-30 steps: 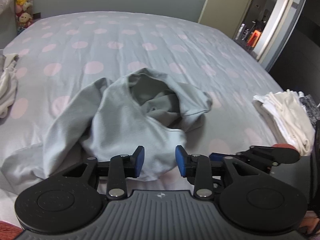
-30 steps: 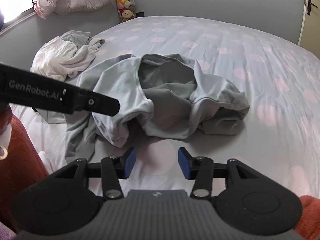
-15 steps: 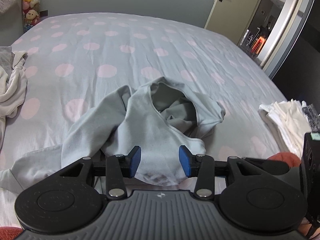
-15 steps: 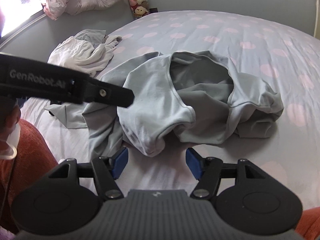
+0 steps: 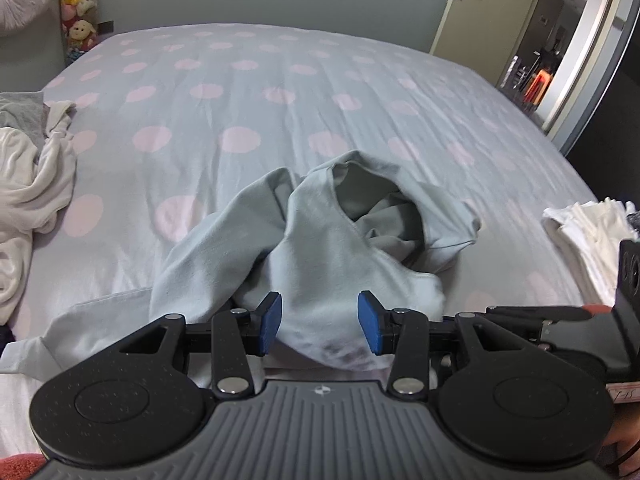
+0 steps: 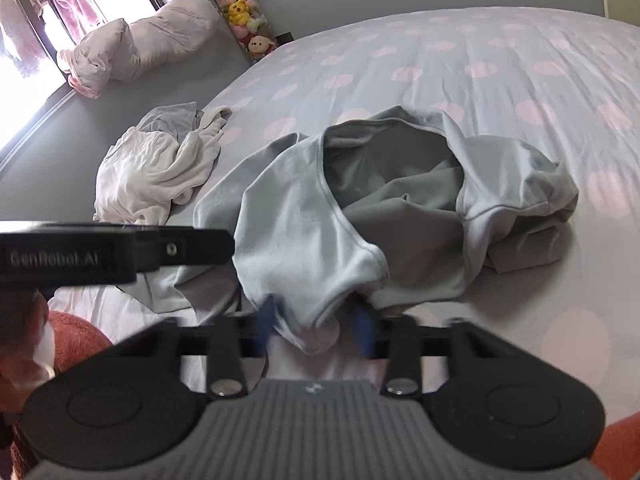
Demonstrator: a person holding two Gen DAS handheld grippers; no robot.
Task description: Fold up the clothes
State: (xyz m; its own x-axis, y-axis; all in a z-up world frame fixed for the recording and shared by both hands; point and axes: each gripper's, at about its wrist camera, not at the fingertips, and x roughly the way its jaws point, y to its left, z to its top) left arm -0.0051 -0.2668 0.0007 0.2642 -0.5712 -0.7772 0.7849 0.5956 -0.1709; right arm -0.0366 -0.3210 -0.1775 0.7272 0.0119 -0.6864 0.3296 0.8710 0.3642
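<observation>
A crumpled pale grey garment [image 5: 320,248] lies bunched on the dotted bed sheet [image 5: 248,92], its opening facing up. My left gripper [image 5: 319,326] stands open over the garment's near hem, which lies between the blue pads [image 5: 269,322] without being pinched. In the right wrist view the same garment [image 6: 360,208] fills the middle. My right gripper [image 6: 316,326] is open and blurred, with a hanging fold of the near hem between its fingers. The left gripper's black body [image 6: 112,252] crosses that view at the left.
A heap of white and grey clothes [image 6: 160,164] lies at the bed's left side. Folded white clothes [image 5: 592,236] sit at the right edge. A pink bundle [image 6: 136,44] and plush toys [image 6: 244,12] stand by the wall. A door [image 5: 468,8] is at the back right.
Both grippers have moved forward onto the grey garment's near hem. The left jaws have widened. The right gripper now straddles a fold of the hem that lay ahead of it before.
</observation>
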